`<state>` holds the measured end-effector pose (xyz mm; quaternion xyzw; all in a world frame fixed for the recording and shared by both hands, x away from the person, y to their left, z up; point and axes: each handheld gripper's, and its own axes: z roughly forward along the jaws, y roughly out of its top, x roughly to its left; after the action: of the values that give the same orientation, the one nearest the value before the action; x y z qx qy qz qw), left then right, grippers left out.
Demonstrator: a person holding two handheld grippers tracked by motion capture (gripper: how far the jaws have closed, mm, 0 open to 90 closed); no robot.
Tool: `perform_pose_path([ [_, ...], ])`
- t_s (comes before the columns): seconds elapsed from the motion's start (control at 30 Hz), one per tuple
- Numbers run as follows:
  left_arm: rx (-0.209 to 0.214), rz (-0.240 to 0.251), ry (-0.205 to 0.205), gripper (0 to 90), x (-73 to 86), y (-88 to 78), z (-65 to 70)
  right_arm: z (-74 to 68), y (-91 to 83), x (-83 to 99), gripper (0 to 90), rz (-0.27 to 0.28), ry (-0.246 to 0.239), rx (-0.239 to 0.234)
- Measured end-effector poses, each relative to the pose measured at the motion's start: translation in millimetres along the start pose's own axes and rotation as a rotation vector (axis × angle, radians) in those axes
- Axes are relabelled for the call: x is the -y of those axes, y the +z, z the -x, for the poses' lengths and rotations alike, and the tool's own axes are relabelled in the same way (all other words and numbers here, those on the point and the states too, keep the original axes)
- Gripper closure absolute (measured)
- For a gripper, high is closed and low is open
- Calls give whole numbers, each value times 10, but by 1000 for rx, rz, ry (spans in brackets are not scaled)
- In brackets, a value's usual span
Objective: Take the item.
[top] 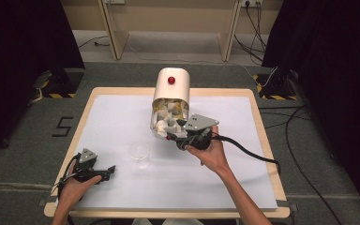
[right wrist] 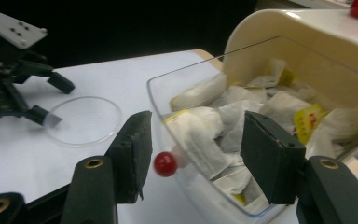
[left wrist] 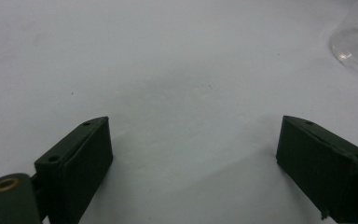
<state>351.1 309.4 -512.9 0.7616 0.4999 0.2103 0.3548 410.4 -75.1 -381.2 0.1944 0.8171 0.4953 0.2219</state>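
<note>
A cream tea-bag box (top: pixel 171 86) with a red knob on top stands at the back middle of the mat. Its clear front flap (right wrist: pixel 186 186) hangs open, and several tea bags (right wrist: pixel 223 121) lie inside. The flap carries a small red knob (right wrist: pixel 165 164). My right gripper (right wrist: pixel 196 149) is open, its jaws standing on either side of that knob and the flap's edge without pressing on them; from above, the right gripper (top: pixel 174 135) sits at the box's mouth. A clear glass cup (top: pixel 139 153) stands front left of the box. My left gripper (top: pixel 108 170) rests open on the mat, nothing between its jaws.
The white mat (top: pixel 215 178) covers a wooden table (top: pixel 262 136). The cup's rim (left wrist: pixel 354 51) shows at the upper right of the left gripper view. In the right gripper view, the left gripper (right wrist: pixel 23 88) lies beyond the cup. A cable (top: pixel 248 152) trails right from the right gripper.
</note>
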Motion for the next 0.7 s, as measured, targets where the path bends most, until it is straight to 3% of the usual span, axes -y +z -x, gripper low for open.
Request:
perform_pose_path([
  [0.13,0,0,0,95,0,0,0,37,53,-75,446,-2,-2,28],
  [0.23,-1,0,0,95,0,1,1,79,117,-121,454,4,24,36],
  [0.5,0,1,1,94,0,1,1,116,258,-149,456,-55,-5,101],
  [0.7,-1,1,1,94,0,1,2,142,351,-121,462,-105,7,104],
])
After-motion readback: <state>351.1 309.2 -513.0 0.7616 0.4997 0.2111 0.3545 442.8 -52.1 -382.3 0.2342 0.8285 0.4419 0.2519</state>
